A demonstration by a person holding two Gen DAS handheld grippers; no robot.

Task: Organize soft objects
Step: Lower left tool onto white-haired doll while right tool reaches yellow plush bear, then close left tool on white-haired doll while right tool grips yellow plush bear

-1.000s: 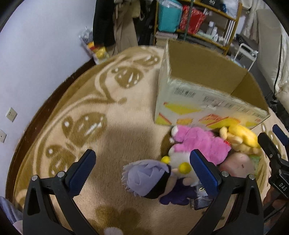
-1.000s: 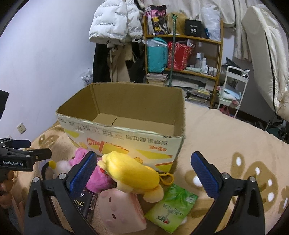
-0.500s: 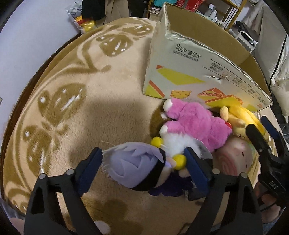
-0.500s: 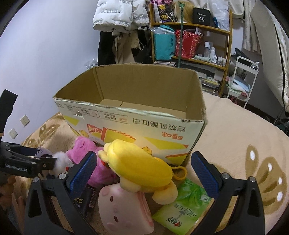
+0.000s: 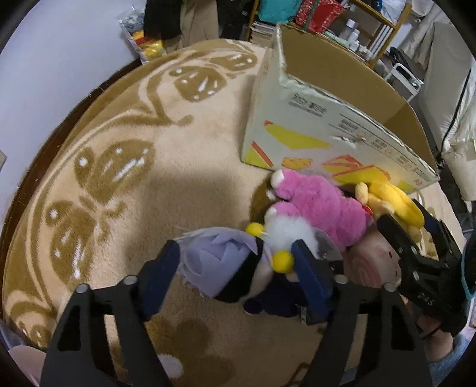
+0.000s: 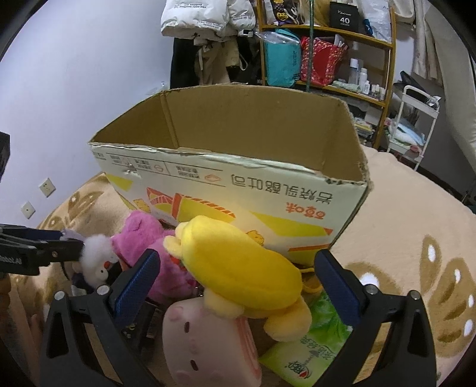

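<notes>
A doll with lavender hair (image 5: 220,262) lies on the rug at the near end of a heap of soft toys. My left gripper (image 5: 235,277) straddles its head; the jaws are closing, with the pads at the doll's sides and not clearly pressing. Behind the doll lie a white fluffy toy (image 5: 285,232), a pink plush (image 5: 318,205), a yellow plush (image 6: 238,262) and a pink roll cushion (image 6: 205,339). My right gripper (image 6: 238,285) stands open over the yellow plush without touching it. An open cardboard box (image 6: 238,184) stands behind the heap.
A green packet (image 6: 315,342) lies under the yellow plush, right of the cushion. A wooden shelf (image 6: 372,44) with bags and bottles, hanging jackets (image 6: 205,20) and a white trolley (image 6: 416,119) line the far wall. The patterned rug (image 5: 119,178) spreads to the left.
My left gripper tipped down onto the lavender-haired doll and its jaws narrowed around the head. My right gripper sank closer over the yellow plush, still wide.
</notes>
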